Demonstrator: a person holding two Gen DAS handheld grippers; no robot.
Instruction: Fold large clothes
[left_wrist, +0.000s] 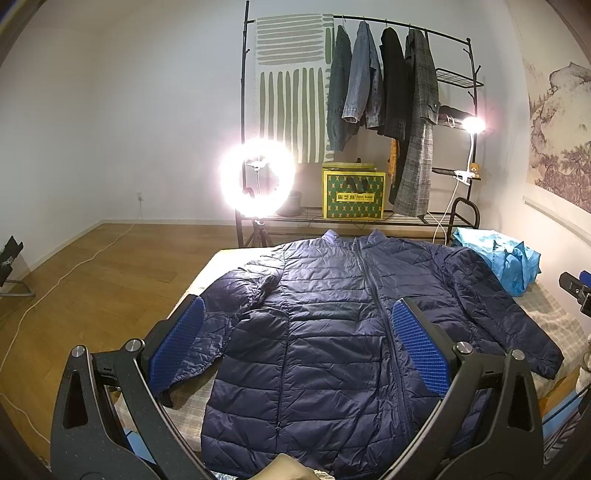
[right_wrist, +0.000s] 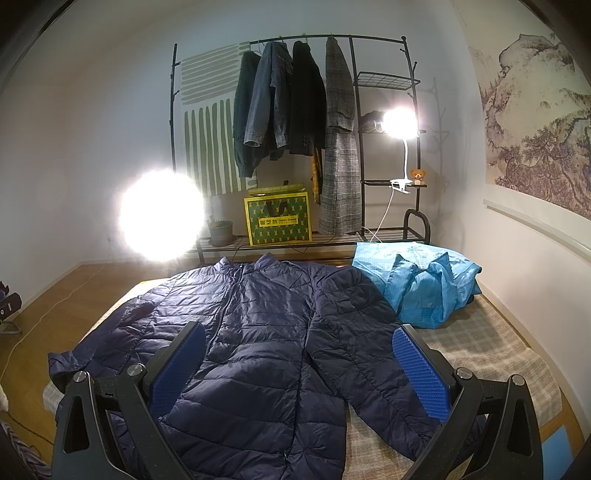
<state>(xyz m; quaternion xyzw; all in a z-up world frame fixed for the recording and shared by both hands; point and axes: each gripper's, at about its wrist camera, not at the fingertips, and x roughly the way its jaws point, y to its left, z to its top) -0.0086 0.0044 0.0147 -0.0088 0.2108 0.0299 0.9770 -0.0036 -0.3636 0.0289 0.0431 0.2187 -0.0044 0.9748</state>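
Observation:
A navy quilted puffer jacket (left_wrist: 332, 325) lies flat, front up and zipped, on a checked bed cover (left_wrist: 557, 325), collar at the far end, both sleeves spread out. It also shows in the right wrist view (right_wrist: 258, 332). My left gripper (left_wrist: 299, 339) is open and empty, held above the jacket's left half near the hem. My right gripper (right_wrist: 299, 365) is open and empty, held above the jacket's right side and right sleeve (right_wrist: 369, 343). The right gripper's body shows at the right edge of the left wrist view (left_wrist: 576, 291).
A crumpled light-blue garment (right_wrist: 417, 284) lies at the bed's far right. Behind the bed stand a black clothes rack (right_wrist: 332, 110) with hanging coats, a yellow-green box (right_wrist: 277, 219), a ring light (left_wrist: 257, 177) and a clip lamp (right_wrist: 399, 123). Wood floor (left_wrist: 92, 277) lies left.

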